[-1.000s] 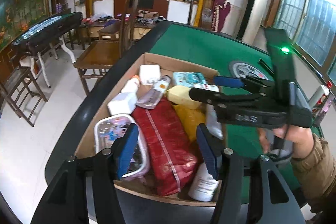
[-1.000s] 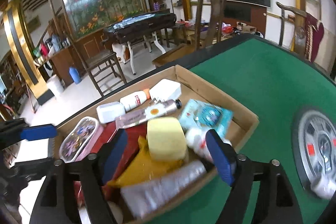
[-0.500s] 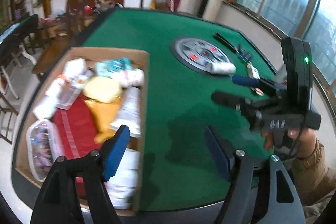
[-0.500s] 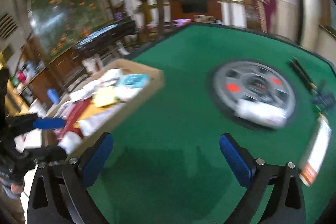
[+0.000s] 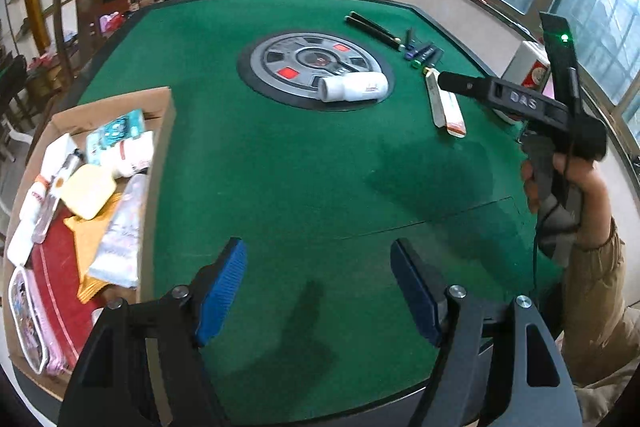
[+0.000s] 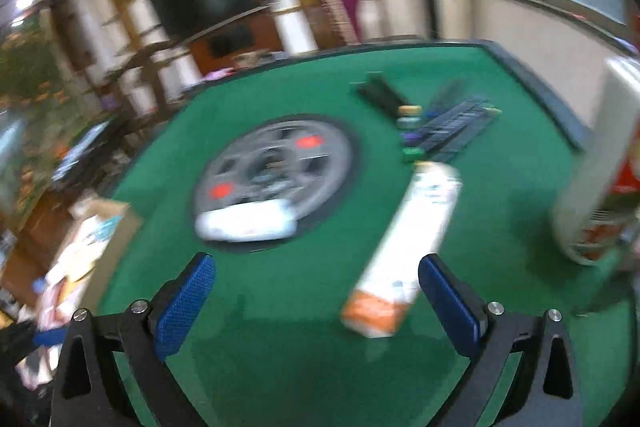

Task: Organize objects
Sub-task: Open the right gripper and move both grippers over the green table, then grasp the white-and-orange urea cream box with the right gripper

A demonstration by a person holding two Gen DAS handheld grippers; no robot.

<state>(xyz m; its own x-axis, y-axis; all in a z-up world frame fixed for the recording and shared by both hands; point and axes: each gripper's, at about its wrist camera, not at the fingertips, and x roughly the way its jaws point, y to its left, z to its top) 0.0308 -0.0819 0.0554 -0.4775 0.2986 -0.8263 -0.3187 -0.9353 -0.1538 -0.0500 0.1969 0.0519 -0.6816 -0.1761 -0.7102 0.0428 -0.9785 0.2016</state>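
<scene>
Pens blurred beyond white tube

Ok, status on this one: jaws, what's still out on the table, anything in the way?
Left gripper and right gripper open, both empty. White bottle lying on centre disc, long white-orange box on green felt. Nothing in the way.

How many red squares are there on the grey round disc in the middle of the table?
2. One red square is on the near left of the grey disc; the other is farther right. The white bottle may hide more.
</scene>
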